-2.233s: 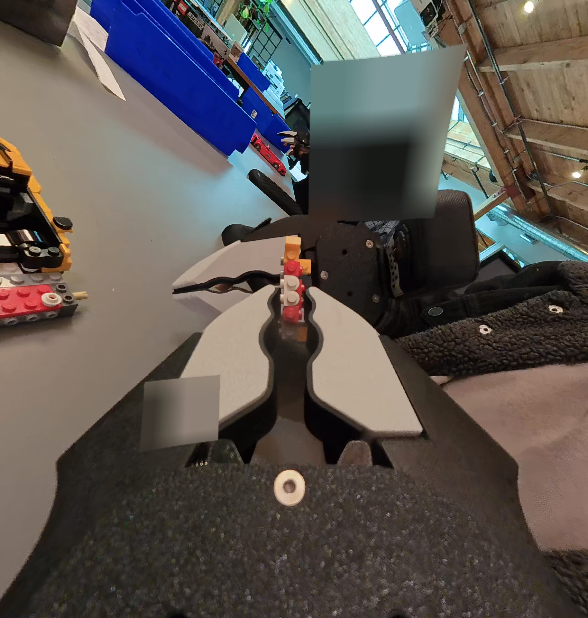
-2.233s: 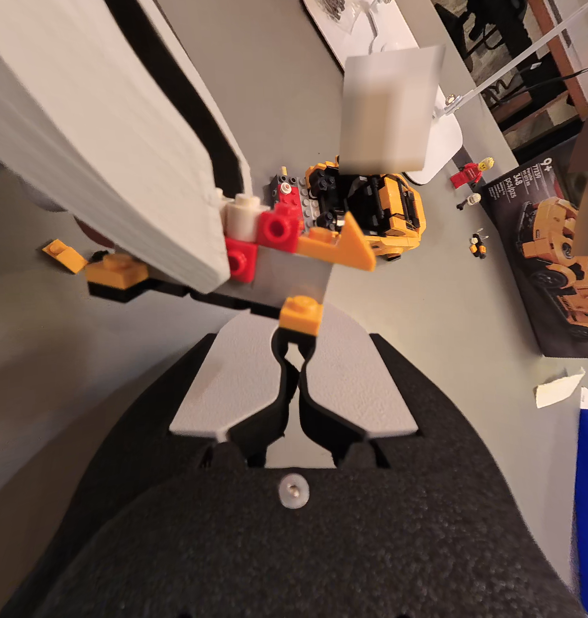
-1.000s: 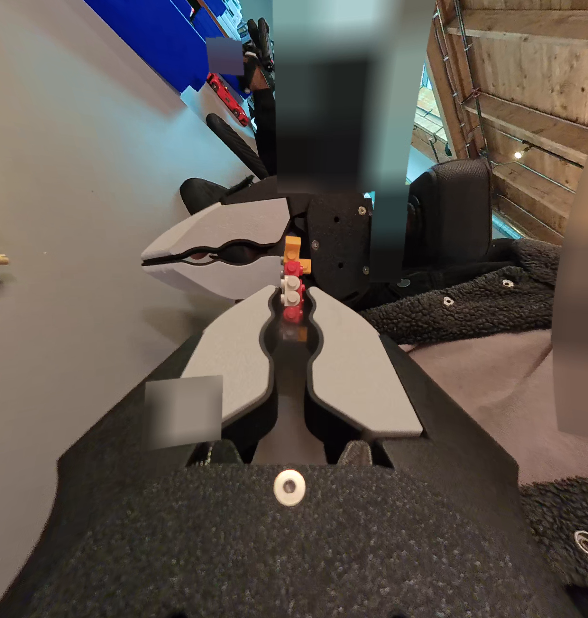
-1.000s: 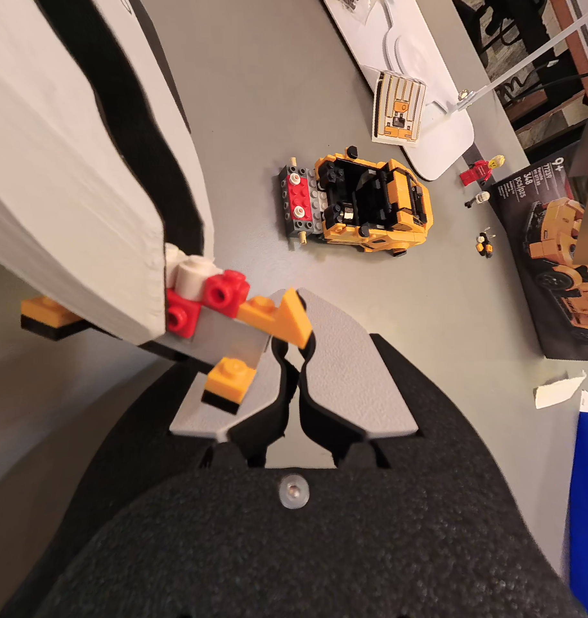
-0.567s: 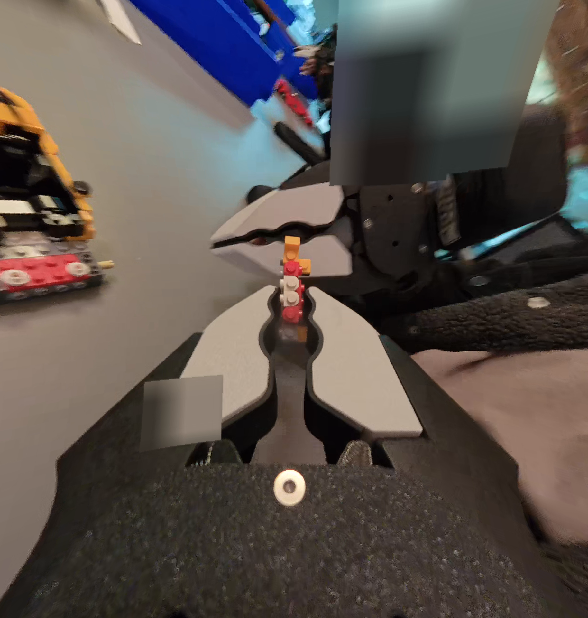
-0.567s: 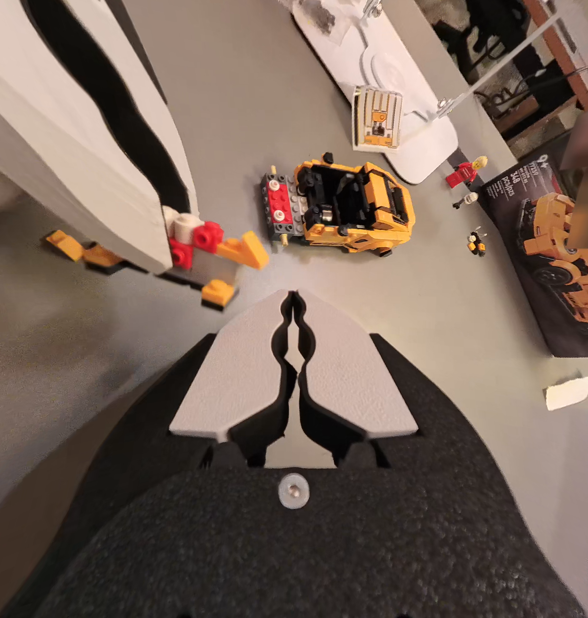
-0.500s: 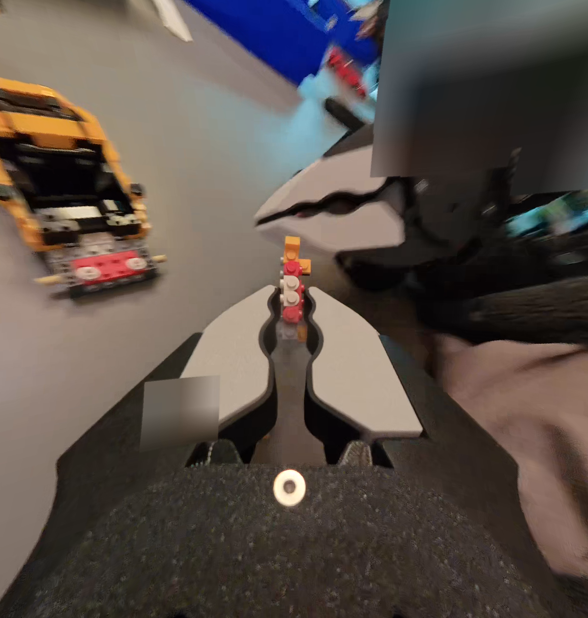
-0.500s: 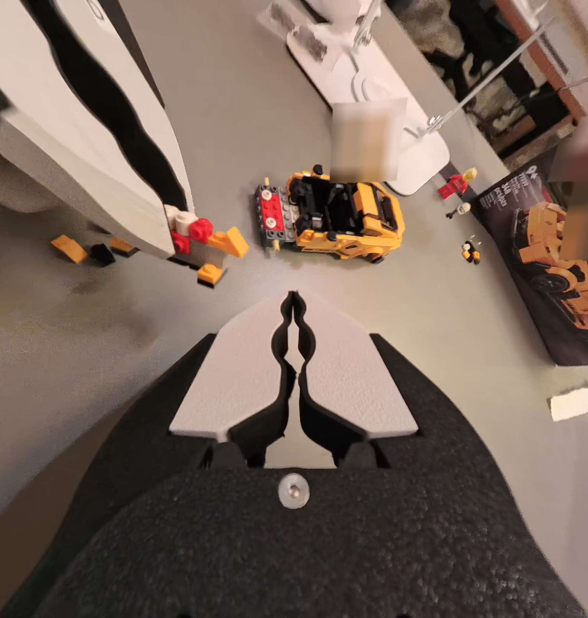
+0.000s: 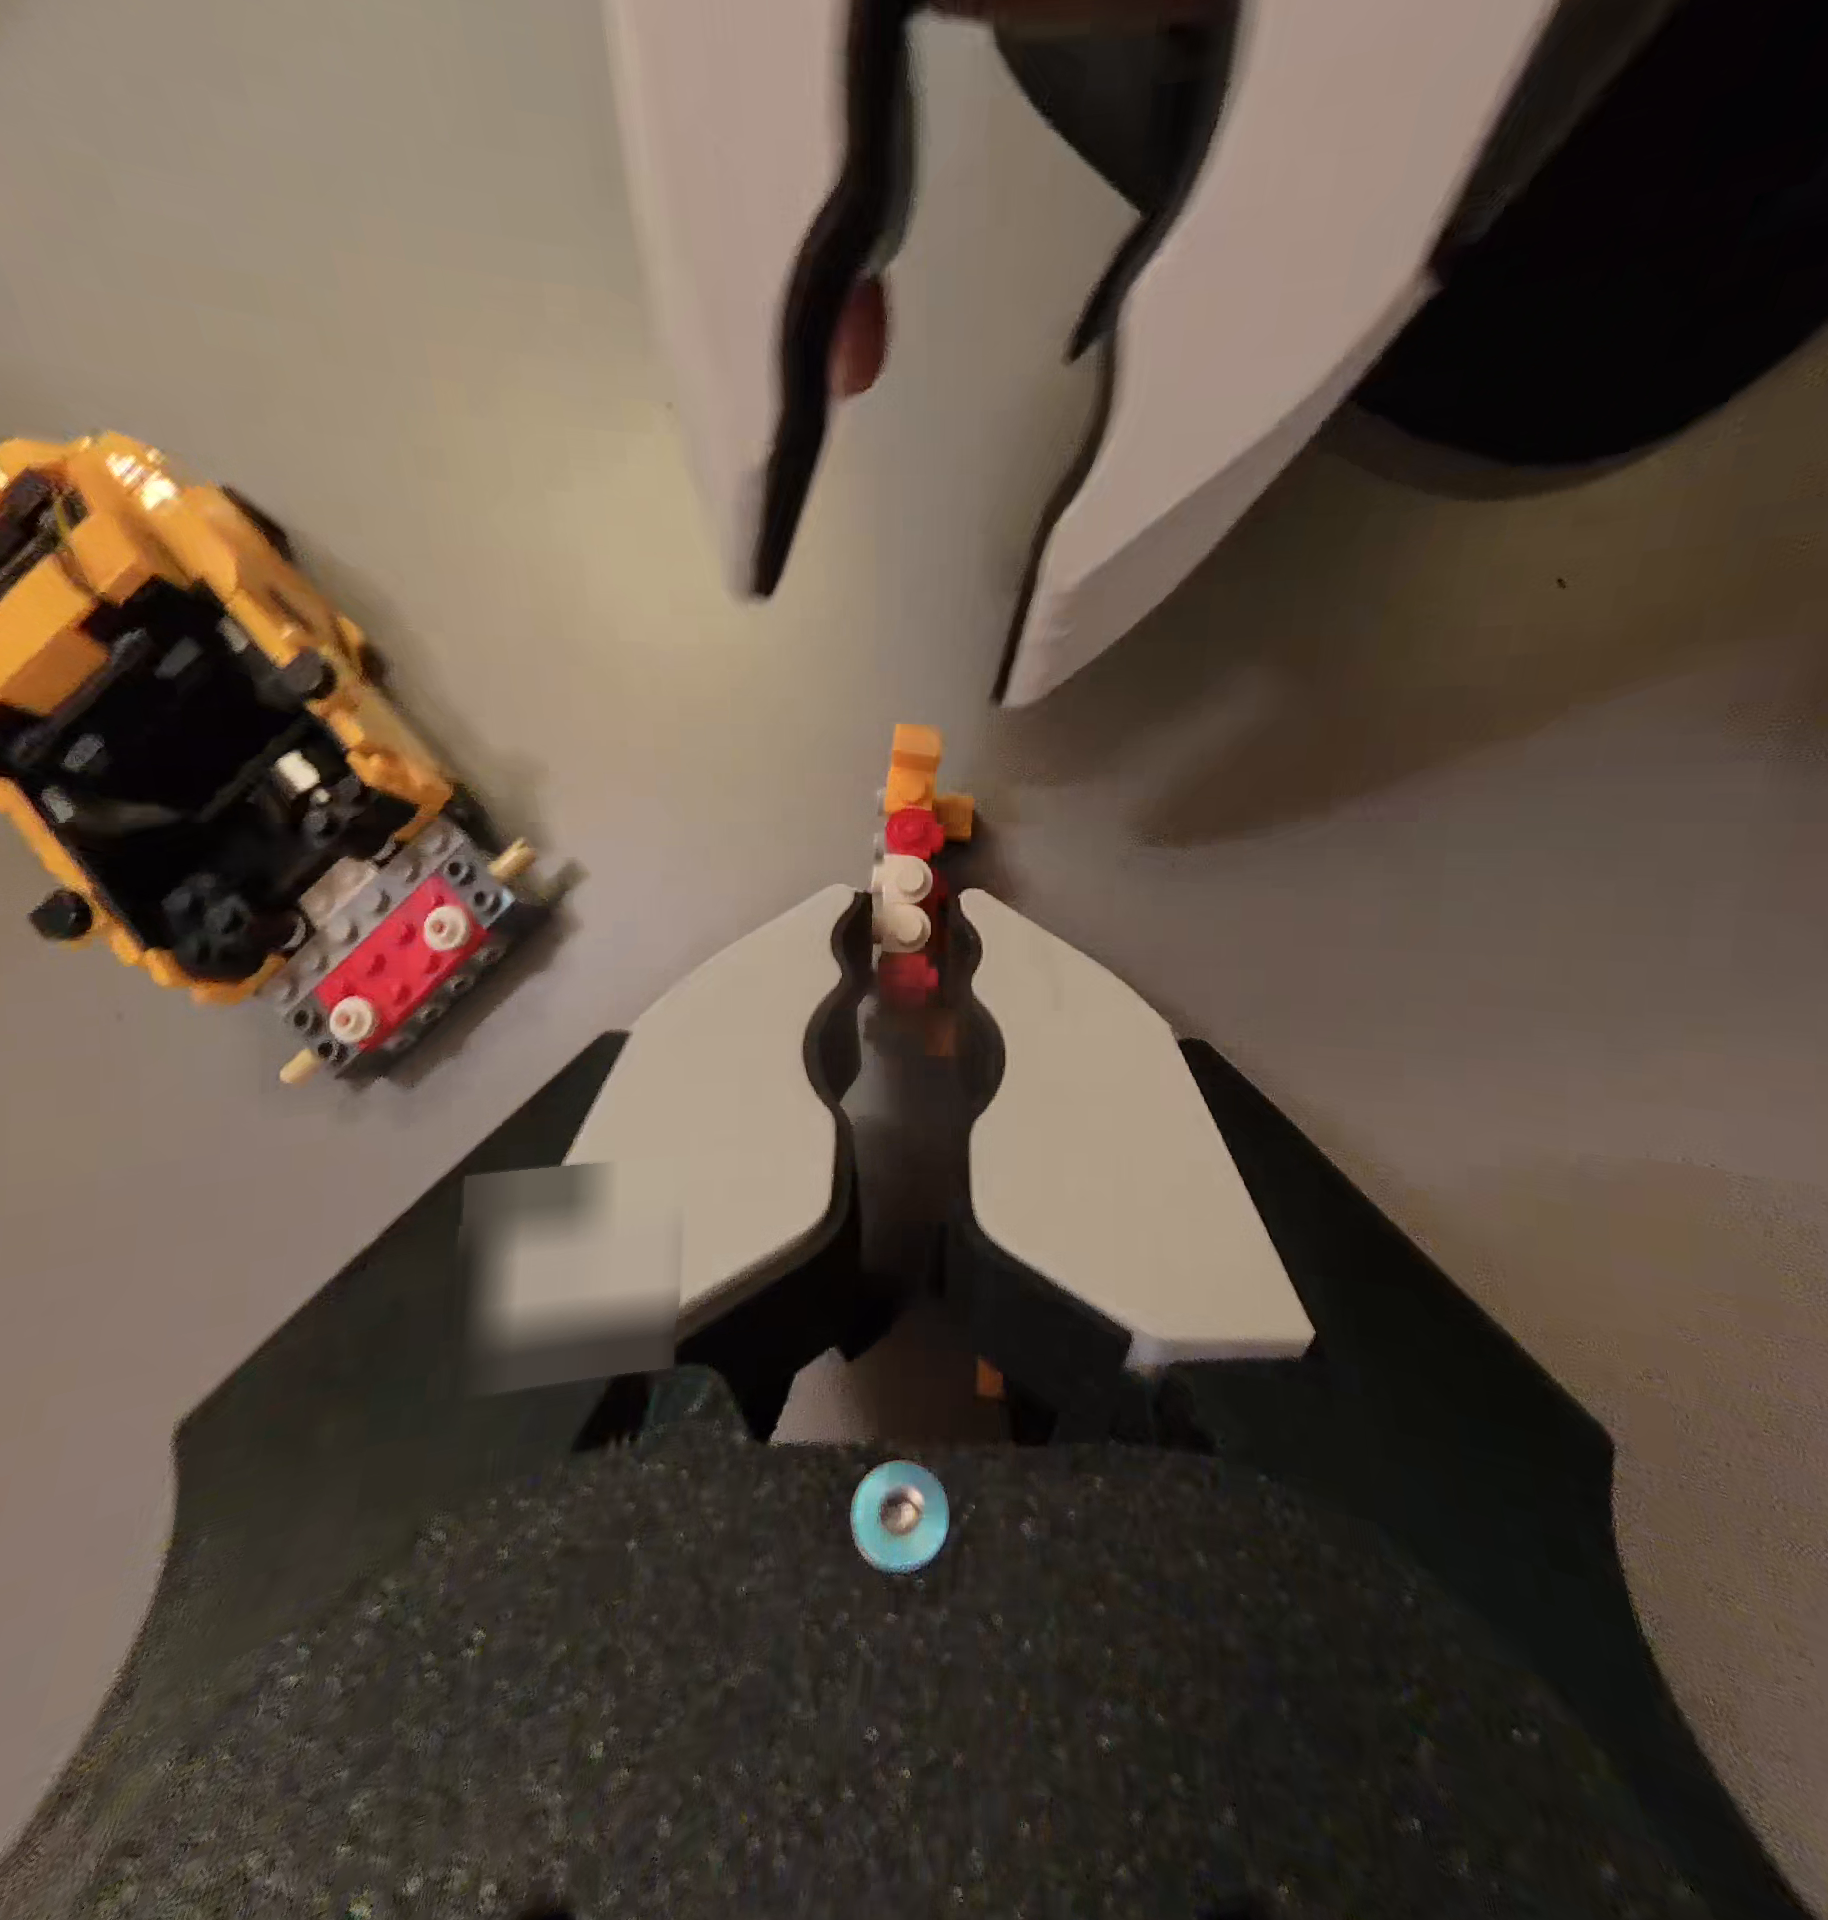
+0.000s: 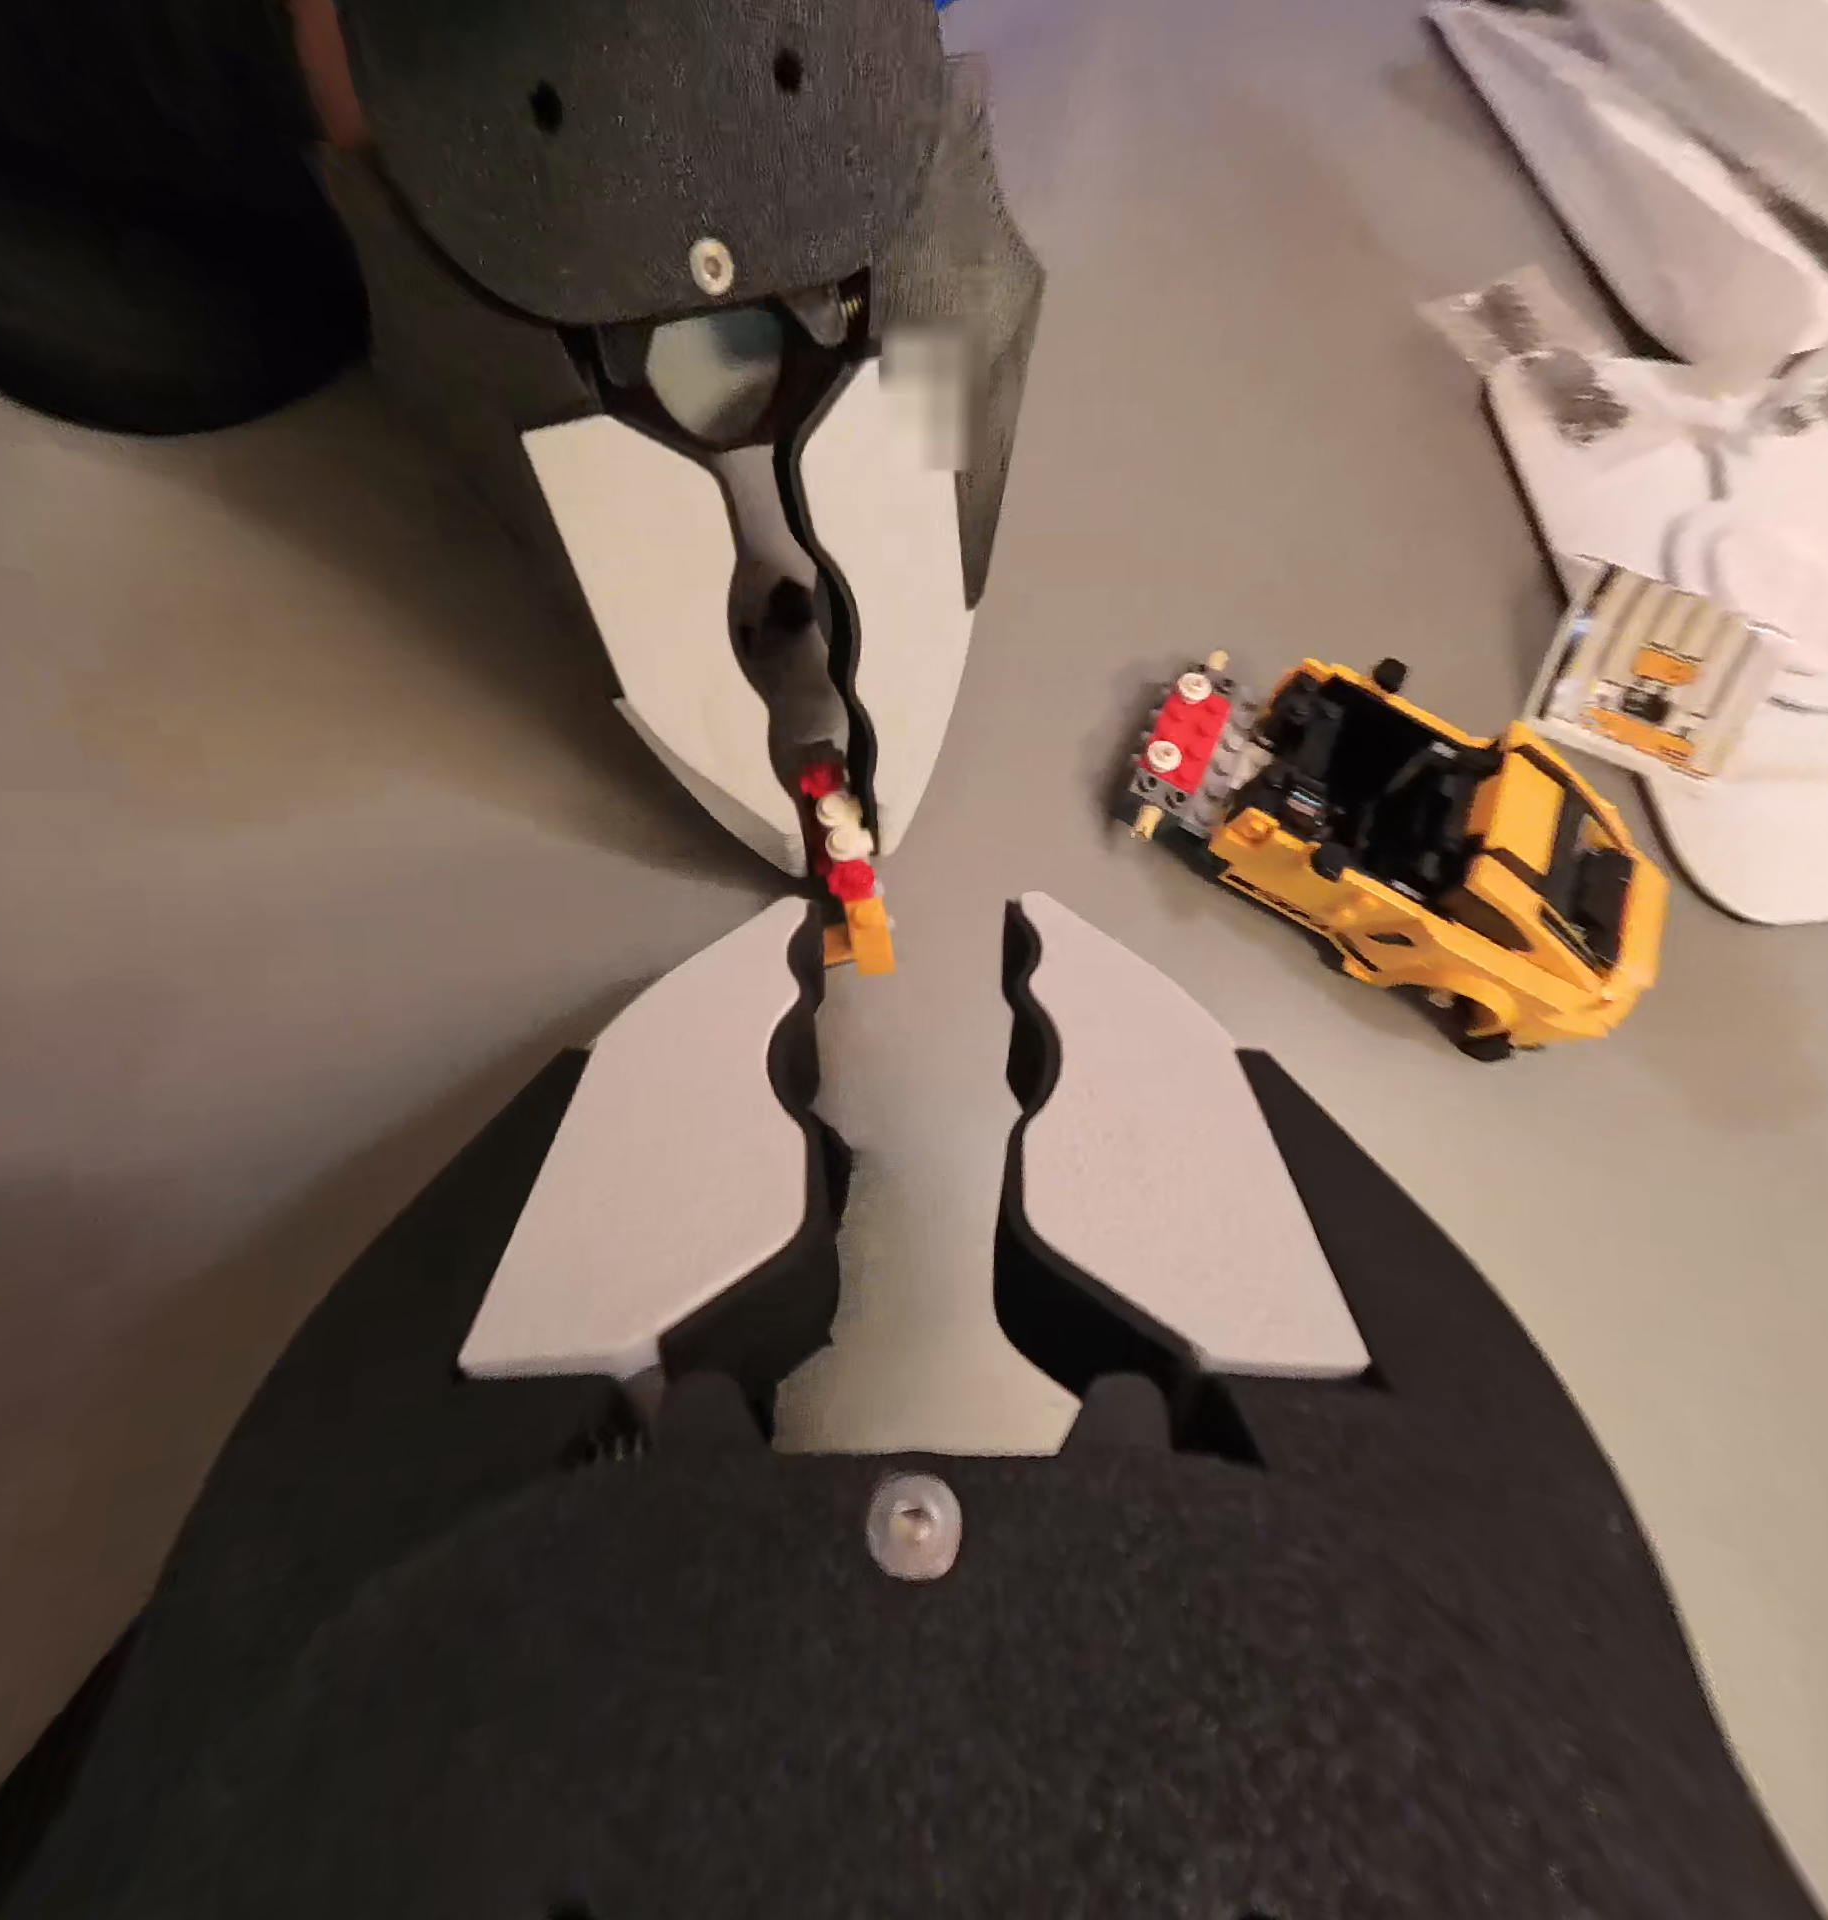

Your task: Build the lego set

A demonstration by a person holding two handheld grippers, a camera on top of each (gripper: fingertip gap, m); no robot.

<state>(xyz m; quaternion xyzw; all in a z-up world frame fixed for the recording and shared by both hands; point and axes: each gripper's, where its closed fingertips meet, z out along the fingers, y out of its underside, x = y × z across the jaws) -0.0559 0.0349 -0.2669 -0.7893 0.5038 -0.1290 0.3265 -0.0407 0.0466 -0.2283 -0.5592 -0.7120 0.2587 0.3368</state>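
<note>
The left tongs pinch a small red, white and orange brick strip, its orange end poking between the spread right tongs.

The right tool faces the left tool tip to tip; the brick strip fills the gap between them. The car blocks the tabletop right of it; paper lies beyond. Left side is bare.
</note>
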